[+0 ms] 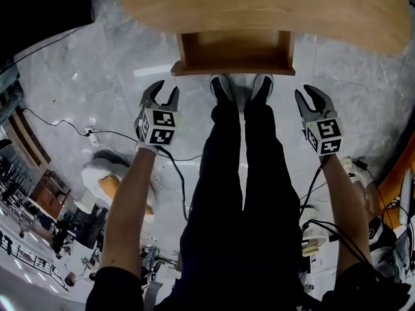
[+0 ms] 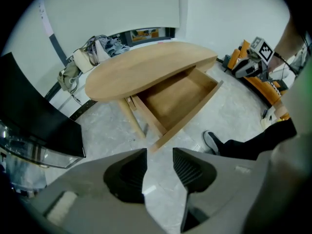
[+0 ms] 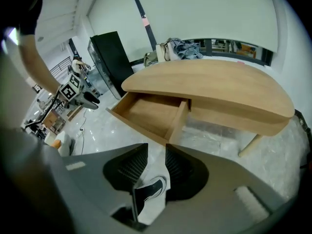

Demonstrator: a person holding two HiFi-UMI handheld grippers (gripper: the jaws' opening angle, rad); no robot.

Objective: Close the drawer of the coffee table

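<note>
Closing the drawer: not yet begun, I judge. The shallow light-wood drawer (image 1: 233, 52) stands pulled far out from under the oval light-wood coffee table top (image 1: 272, 5), and it is empty inside.
Drawer place: straight ahead of the person, with its front board just beyond the two grey-and-white shoes (image 1: 222, 86) on the grey marbled floor (image 1: 97, 63).
Drawer axis: the front board runs left to right across the head view. The drawer slides away from the person, back under the table top.
Left gripper (image 1: 162, 91): a grey two-jaw tool with black ribbed pads; the jaws are wide apart with nothing between them. It hangs near the left corner of the front board, on the person's side, not touching.
Right gripper (image 1: 308, 94): its jaws are parted too, a little narrower, and empty. It is near the right corner, also apart from the board.
Nearer hand: both are about equally near — the left perhaps slightly closer.
Coming move, as I judge: the tips go forward onto the front board and push squarely away from the person.
</note>
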